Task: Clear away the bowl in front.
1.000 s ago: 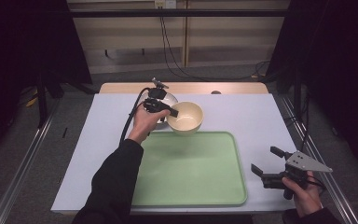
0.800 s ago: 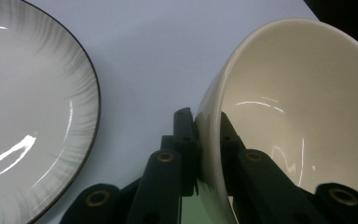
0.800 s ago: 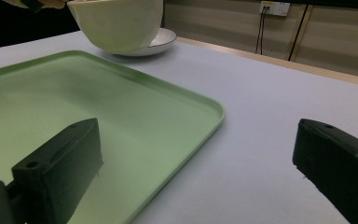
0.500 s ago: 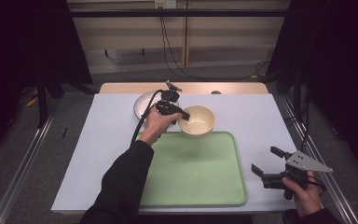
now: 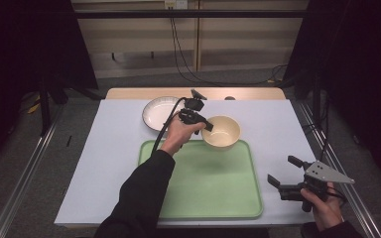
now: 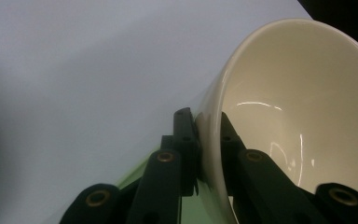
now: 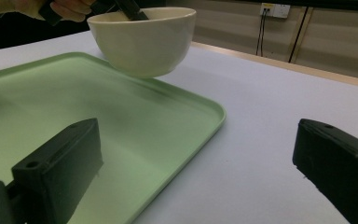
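Cream bowl (image 5: 221,132) is held clear of the surface, over the far edge of the green tray (image 5: 203,198); the right gripper view shows a gap under its base, just above the tray's far rim. Left gripper (image 5: 201,120) is clamped on the bowl's near wall, one jaw inside and one outside (confirmed in the left gripper view, rim (image 6: 214,93) pinched between the black jaws).

Step in hand, as I judge it: carrying the bowl to the tray. Next move calls for bringing it further in over the tray's flat and lowering it level before letting go; a one-sided rim grip could let it tip.

White plate (image 5: 159,112) sits on the table (image 5: 104,148) just behind the left hand, apart from the bowl. Right gripper (image 5: 284,173) waits with jaws spread and nothing between them, off the tray's right near corner.

Tray interior is bare, so there is ample room; its raised rim is the one edge to clear.
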A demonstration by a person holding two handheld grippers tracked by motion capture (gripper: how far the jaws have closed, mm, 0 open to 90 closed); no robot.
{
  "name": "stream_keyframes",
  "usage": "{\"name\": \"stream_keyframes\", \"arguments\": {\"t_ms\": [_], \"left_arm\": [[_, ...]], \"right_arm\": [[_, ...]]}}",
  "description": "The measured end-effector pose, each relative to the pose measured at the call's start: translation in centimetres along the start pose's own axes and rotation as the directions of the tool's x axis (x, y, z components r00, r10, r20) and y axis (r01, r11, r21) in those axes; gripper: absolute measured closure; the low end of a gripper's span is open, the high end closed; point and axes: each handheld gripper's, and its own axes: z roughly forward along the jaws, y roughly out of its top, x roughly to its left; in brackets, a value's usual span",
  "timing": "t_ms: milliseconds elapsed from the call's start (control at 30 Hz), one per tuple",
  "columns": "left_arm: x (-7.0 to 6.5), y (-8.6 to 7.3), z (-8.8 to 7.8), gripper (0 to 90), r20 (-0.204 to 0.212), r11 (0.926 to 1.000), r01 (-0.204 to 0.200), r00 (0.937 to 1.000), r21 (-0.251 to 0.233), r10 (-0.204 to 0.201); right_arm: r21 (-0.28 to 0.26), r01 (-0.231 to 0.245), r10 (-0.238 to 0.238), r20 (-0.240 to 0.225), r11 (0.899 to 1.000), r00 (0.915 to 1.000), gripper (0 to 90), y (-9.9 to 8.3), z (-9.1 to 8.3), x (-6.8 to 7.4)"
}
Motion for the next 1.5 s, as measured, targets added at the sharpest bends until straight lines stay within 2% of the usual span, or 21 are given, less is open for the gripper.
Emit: {"name": "stream_keyframes", "arguments": {"t_ms": [167, 200, 233, 367, 433, 467, 500, 533, 633, 733, 767, 800, 833, 1033, 1067, 1133, 1200, 1233, 1400, 1500], "left_arm": [[-0.5, 0.1, 0.9, 83.7, -0.01, 0.9998, -0.009, 0.9999, 0.019, 0.01], [-0.7, 0.1, 1.2, 83.7, 0.001, 1.0, 0.003, 1.0, 0.009, -0.003], [-0.7, 0.2, 1.3, 83.6, 0.006, 0.9997, -0.011, 0.9999, 0.021, 0.011], [-1.3, 0.4, 2.1, 83.6, 0.014, 0.9999, 0.006, 0.9999, 0.013, -0.006], [-1.5, 0.5, 2.5, 83.6, 0.012, 0.9999, -0.003, 0.9999, 0.013, 0.002], [-1.4, 0.6, 2.4, 83.6, 0.019, 0.9991, -0.026, 0.9995, 0.035, 0.025], [-1.7, 0.6, 2.7, 83.7, 0.019, 0.9999, 0.006, 0.9998, 0.013, -0.007], [-1.6, 0.6, 2.9, 83.6, 0.019, 0.9998, 0.001, 0.9998, 0.018, -0.001], [-1.9, 0.7, 3.4, 83.6, 0.008, 0.9998, 0.005, 1.0, 0.017, -0.005], [-1.9, 0.7, 3.8, 83.6, 0.005, 0.9992, -0.015, 0.9999, 0.036, 0.015], [-2.0, 0.6, 4.0, 83.6, 0.006, 0.9997, 0.006, 1.0, 0.025, -0.006], [-2.0, 0.6, 4.2, 83.6, 0.001, 0.9996, -0.01, 0.9999, 0.027, 0.01], [-2.1, 0.6, 4.3, 83.6, 0.002, 0.9995, 0.0, 1.0, 0.032, 0.0], [-2.1, 0.4, 5.0, 83.6, -0.011, 0.9991, -0.003, 0.9999, 0.043, 0.004], [-2.2, 0.3, 5.2, 83.6, -0.005, 0.9993, 0.005, 1.0, 0.036, -0.005], [-2.1, 0.2, 5.4, 83.6, 0.002, 0.9989, -0.003, 1.0, 0.046, 0.003], [-2.4, 0.1, 5.6, 83.6, -0.018, 0.9988, -0.018, 0.9997, 0.046, 0.019], [-2.5, 0.0, 5.8, 83.5, -0.015, 0.9991, -0.012, 0.9998, 0.042, 0.012], [-2.7, 0.0, 5.9, 83.5, -0.027, 0.9985, -0.031, 0.9991, 0.045, 0.032], [-2.6, -0.2, 6.1, 83.5, -0.025, 0.9992, -0.018, 0.9995, 0.036, 0.019]], "right_arm": [[-0.013, -0.005, 0.005, 0.01, 1.0, 0.9999, 0.9, -0.1, 0.0, 0.1], [-0.013, -0.004, 0.004, 0.008, 1.0, 1.0, 0.9, -0.1, 0.0, 0.1], [-0.018, 0.002, -0.002, 0.006, 1.0, 1.0, 0.9, -0.1, 0.0, 0.1], [-0.017, 0.004, -0.004, 0.005, 1.0, 1.0, 0.9, -0.1, 0.0, 0.1], [-0.018, 0.003, -0.003, 0.006, 1.0, 1.0, 0.9, -0.1, 0.0, 0.1], [-0.018, 0.002, -0.002, 0.007, 1.0, 1.0, 0.9, -0.1, 0.0, 0.1], [-0.021, 0.004, -0.004, 0.008, 1.0, 1.0, 0.9, -0.1, 0.0, 0.1], [-0.02, -0.004, 0.004, 0.005, 1.0, 1.0, 0.9, -0.1, 0.0, 0.1], [-0.02, -0.004, 0.004, 0.005, 1.0, 1.0, 0.9, -0.1, 0.0, 0.1], [-0.022, -0.004, 0.004, 0.003, 1.0, 1.0, 0.9, -0.1, -0.1, 0.1], [-0.02, -0.004, 0.004, 0.005, 1.0, 1.0, 0.9, -0.1, -0.1, 0.1], [-0.02, -0.003, 0.003, 0.005, 1.0, 1.0, 0.9, -0.1, -0.1, 0.1], [-0.02, -0.003, 0.003, 0.006, 1.0, 1.0, 0.9, -0.1, -0.1, 0.1], [-0.02, -0.005, 0.005, 0.009, 1.0, 0.9999, 0.9, -0.1, -0.1, 0.1], [-0.02, -0.005, 0.005, 0.009, 1.0, 0.9999, 0.9, -0.1, -0.1, 0.1], [-0.02, -0.005, 0.005, 0.01, 1.0, 0.9999, 0.9, -0.1, -0.1, 0.1], [-0.019, -0.004, 0.004, 0.01, 1.0, 0.9999, 0.9, -0.1, -0.1, 0.1], [-0.019, -0.006, 0.006, 0.01, 1.0, 0.9999, 0.9, -0.1, -0.1, 0.1], [-0.019, -0.005, 0.005, 0.009, 1.0, 0.9999, 0.9, -0.1, -0.1, 0.1], [-0.019, -0.004, 0.004, 0.01, 1.0, 0.9999, 0.9, -0.1, -0.1, 0.1]]}}
